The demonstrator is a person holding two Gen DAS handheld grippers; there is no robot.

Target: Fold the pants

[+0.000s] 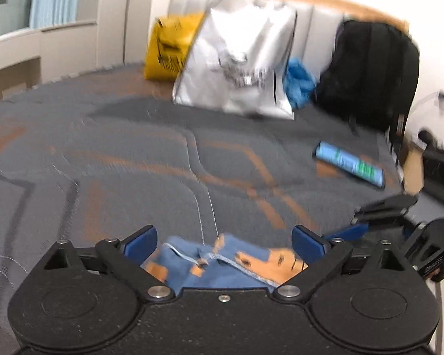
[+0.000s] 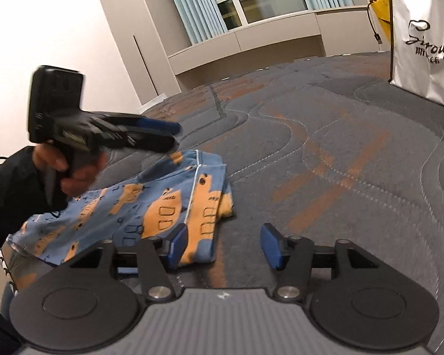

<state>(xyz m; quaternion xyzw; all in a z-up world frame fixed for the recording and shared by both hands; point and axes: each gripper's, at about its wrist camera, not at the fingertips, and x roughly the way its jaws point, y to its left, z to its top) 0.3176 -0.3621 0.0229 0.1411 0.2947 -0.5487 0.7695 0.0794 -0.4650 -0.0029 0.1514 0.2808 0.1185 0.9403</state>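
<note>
Pants [image 2: 151,207] lie on the bed [image 2: 325,153], already doubled into a compact bundle near its near edge, so we judge the folding to be late, perhaps at its last step. Both of our grippers are spread wide and hold nothing. The left gripper [image 1: 224,241] hovers just above the bundle, its blue fingers [image 1: 140,244] straddling cloth without touching it as far as we can tell; the view is blurred, so we cannot say more. The right gripper [image 2: 223,244] sits low at the bundle's corner, one finger over the fabric and the other over bare bed.

If another fold is wanted, we would need to close on an edge through all layers and carry it across evenly; otherwise a light press to flatten would do.

The cloth is blue with orange vehicle shapes and a pale piped seam [image 2: 192,195] running down it. Layers are stacked unevenly: an orange-lined edge shows at the right corner, and the top surface ripples. It looks thin and soft, likely to slip if pinched shallowly.

A white shopping bag [image 2: 423,38] stands well apart.
</note>
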